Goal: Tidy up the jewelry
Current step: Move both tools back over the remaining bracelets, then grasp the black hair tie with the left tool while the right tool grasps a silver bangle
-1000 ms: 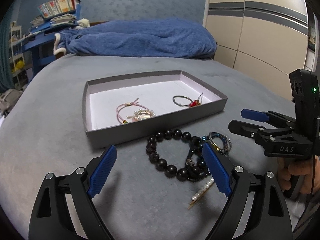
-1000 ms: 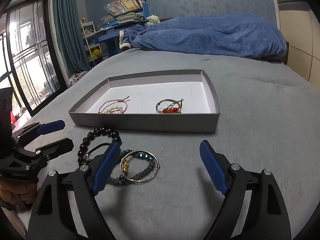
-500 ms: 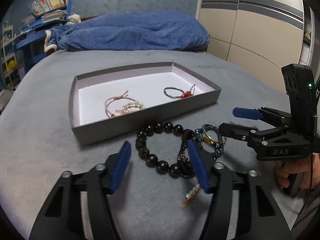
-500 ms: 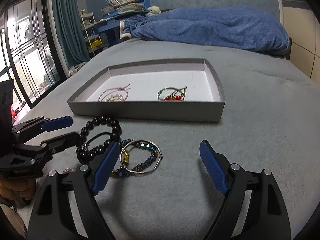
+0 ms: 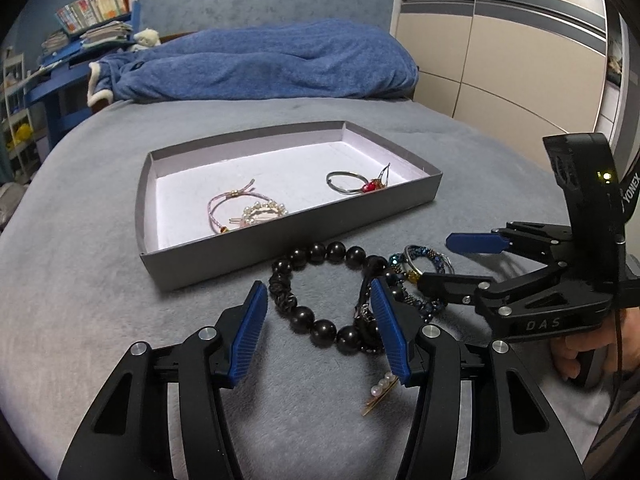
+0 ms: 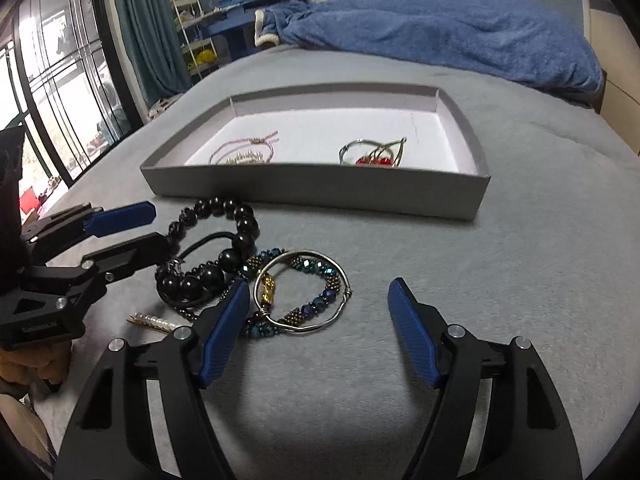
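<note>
A shallow grey tray (image 5: 280,236) (image 6: 320,188) lies on the grey bed. It holds a pink cord bracelet with pearls (image 5: 244,208) and a silver ring piece with red beads (image 5: 356,182). In front of it lie a black bead bracelet (image 5: 316,292) (image 6: 216,248), a blue-bead and silver bangle (image 6: 304,292) (image 5: 420,268) and a pearl hair clip (image 5: 380,392) (image 6: 154,322). My left gripper (image 5: 318,320) is open, its fingers straddling the black bracelet. My right gripper (image 6: 320,312) is open just before the bangle.
A blue blanket (image 5: 256,64) is heaped at the far end of the bed. A wardrobe (image 5: 500,52) stands on the right, a cluttered blue desk (image 5: 72,52) and shelves on the left. A window with a curtain (image 6: 80,68) is beyond the bed's left side.
My left gripper has narrowed its opening and moved forward over the black bracelet. My right gripper has come closer and lower to the blue bangle, still wide open.
</note>
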Motion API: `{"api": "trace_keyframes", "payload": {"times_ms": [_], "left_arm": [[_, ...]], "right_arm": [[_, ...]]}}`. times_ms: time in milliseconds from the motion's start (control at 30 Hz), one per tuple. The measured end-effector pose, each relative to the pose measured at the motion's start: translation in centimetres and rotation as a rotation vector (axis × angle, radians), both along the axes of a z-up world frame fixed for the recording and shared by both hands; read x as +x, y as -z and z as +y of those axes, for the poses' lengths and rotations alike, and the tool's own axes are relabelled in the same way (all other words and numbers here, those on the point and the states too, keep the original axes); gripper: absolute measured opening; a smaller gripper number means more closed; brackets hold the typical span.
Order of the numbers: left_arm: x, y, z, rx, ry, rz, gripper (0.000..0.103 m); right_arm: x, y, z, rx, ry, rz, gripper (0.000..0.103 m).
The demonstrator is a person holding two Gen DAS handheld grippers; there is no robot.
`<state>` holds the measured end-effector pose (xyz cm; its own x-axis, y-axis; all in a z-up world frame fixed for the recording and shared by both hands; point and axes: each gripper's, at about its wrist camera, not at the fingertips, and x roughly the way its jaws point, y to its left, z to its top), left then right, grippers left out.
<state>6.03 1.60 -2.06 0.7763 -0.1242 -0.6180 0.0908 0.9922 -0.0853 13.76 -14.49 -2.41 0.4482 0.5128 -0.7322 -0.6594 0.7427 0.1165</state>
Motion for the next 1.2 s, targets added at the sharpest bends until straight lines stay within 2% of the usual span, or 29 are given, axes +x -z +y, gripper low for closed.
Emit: {"api": "trace_keyframes", "payload": {"times_ms": [67, 133, 400, 533, 633, 700, 767, 867, 967, 1200], "left_arm": [[0.1, 0.0, 0.0, 0.0, 0.0, -0.001, 0.055], [0.1, 0.0, -0.1, 0.001, 0.005, -0.003, 0.055], [0.0, 0.1, -2.1, 0.079, 0.083, -0.011, 0.053], [1.0, 0.8, -2.8, 0.113, 0.107, 0.049, 0.035], [1.3, 0.9, -2.9, 0.108, 0.124, 0.057, 0.028], [1.2, 0.8, -2.7, 0.096, 0.126, 0.054, 0.024], [1.1, 0.8, -2.8, 0.093, 0.131, 0.046, 0.011], [0.3, 0.4, -3.3, 0.1, 0.156, 0.003, 0.007], [-0.4, 0.0, -3.3, 0.081, 0.167, -0.035, 0.007], [-1.6, -1.7, -0.5, -0.075, 0.099, -0.11, 0.007]], "right_arm": [[0.1, 0.2, 0.0, 0.004, -0.009, 0.014, 0.062], [0.1, 0.2, -0.1, 0.013, -0.014, 0.021, 0.051], [-0.7, -1.1, -1.7, 0.1, -0.001, -0.032, 0.05], [-0.4, -1.2, -2.2, 0.121, 0.016, -0.023, 0.05], [-0.4, -1.1, -1.9, 0.11, 0.011, -0.024, 0.05], [-0.3, -1.2, -2.0, 0.109, 0.012, -0.021, 0.05], [-0.2, -1.1, -2.0, 0.112, 0.013, -0.019, 0.05], [-0.2, -1.2, -1.9, 0.114, 0.014, -0.019, 0.05], [-0.1, -1.2, -2.0, 0.119, 0.016, -0.018, 0.05], [-0.2, -1.3, -2.2, 0.134, 0.021, -0.023, 0.05]]}}
